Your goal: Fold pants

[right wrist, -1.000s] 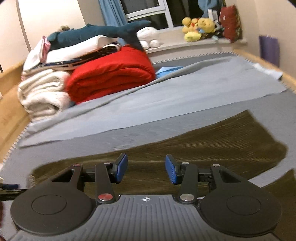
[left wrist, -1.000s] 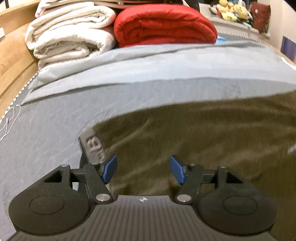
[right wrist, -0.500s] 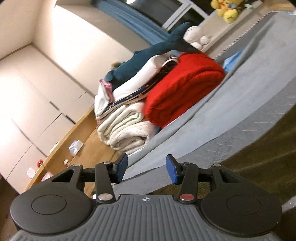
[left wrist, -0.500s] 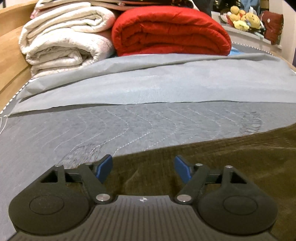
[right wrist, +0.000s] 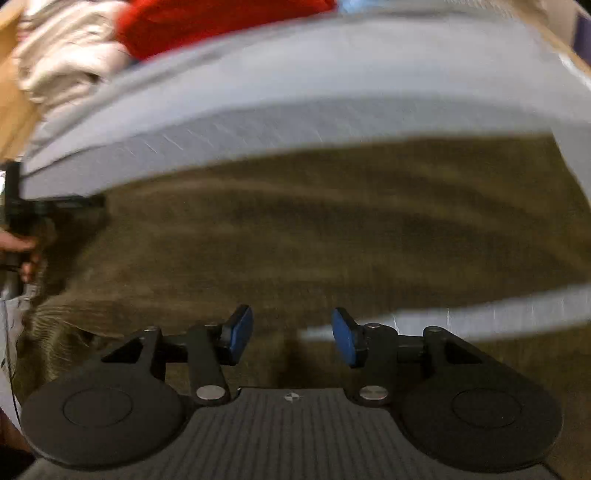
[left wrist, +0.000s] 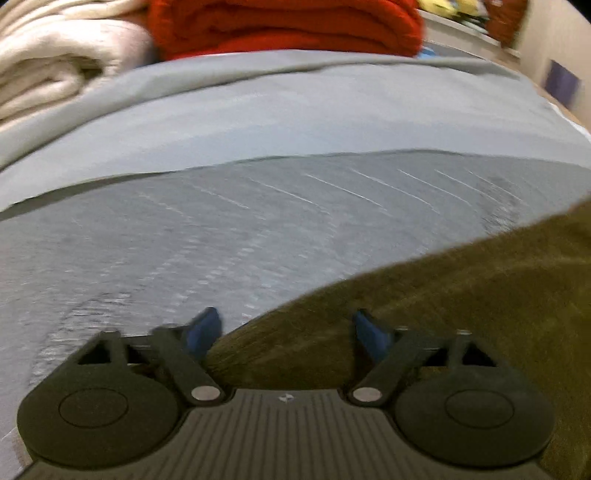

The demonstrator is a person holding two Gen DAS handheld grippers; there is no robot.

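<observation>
The brown pants were laid out flat on the gray bed cover, most likely so that they could be folded neatly. In the right wrist view they were spread wide across the middle, from 9 o'clock to 3 o'clock. In the left wrist view only one edge of the pants was seen, at 4 o'clock.

The left gripper was held low at the edge of the cloth. Its jaws were held wide apart, and nothing was between them. It was probably put there so the edge could be pinched.

The right gripper was held over the near side of the pants. Its jaws were apart too, and nothing was held. A thin gray strip of bed cover was seen at 3 o'clock between two brown parts, so this may have been the gap between the two legs, though that could not be told for sure.

Both pictures were blurry. The ribbed lines of the cloth were smeared. The waist and the leg ends could not be made out. At 9 o'clock in the right view, something dark and a bit of skin were seen at the picture's edge, but it was cut off. The red blanket and the white blankets at 12 o'clock were cut off at the top.
</observation>
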